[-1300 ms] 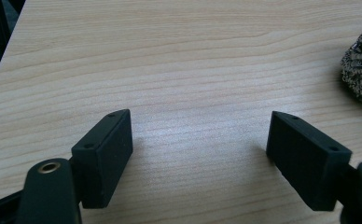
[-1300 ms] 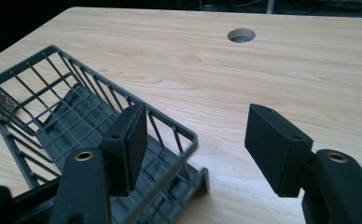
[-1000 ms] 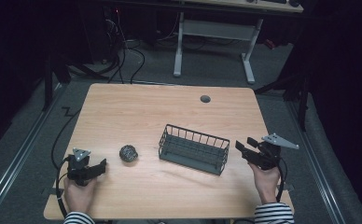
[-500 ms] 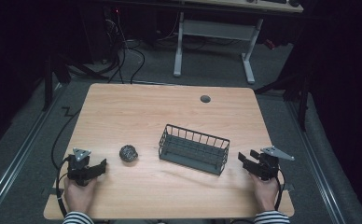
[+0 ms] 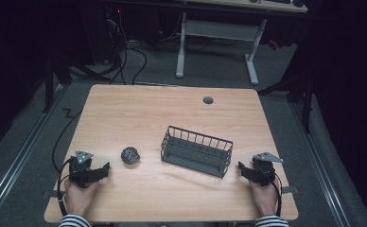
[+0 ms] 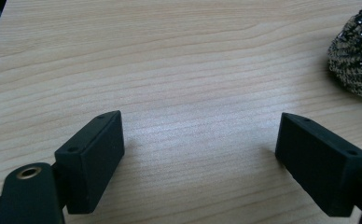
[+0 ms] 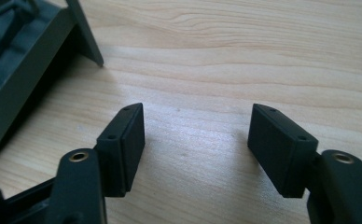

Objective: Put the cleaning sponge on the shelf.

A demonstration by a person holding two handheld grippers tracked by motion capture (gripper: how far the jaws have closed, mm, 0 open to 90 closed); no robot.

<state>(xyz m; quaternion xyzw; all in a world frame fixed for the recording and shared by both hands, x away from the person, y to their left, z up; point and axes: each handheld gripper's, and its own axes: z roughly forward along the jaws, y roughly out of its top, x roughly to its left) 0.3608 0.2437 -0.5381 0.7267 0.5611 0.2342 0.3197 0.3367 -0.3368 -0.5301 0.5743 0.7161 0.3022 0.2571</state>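
Note:
A dark wire basket (image 5: 196, 150) stands on the wooden table (image 5: 139, 113), right of centre. A steel-wool scrubber ball (image 5: 130, 155) lies to its left. My left gripper (image 5: 106, 169) rests low at the near left, its jaws pointing right towards the scrubber, a short gap away. In the left gripper view my left gripper (image 6: 200, 123) has just been opening, with bare wood between its jaws and the scrubber (image 6: 356, 60) off to the upper right. My right gripper (image 5: 241, 167) sits just right of the basket. My right gripper (image 7: 198, 114) has also just been opening, empty, with the basket (image 7: 16, 70) at its left.
A small dark grommet (image 5: 208, 100) is set into the table's far side. Beyond the far edge stand a white desk frame (image 5: 181, 47) and floor cables (image 5: 125, 56). Both forearms come in at the near edge.
The right gripper has come down from above the table to rest beside the basket's right end. Left gripper has stayed in place. Basket and scrubber have not moved.

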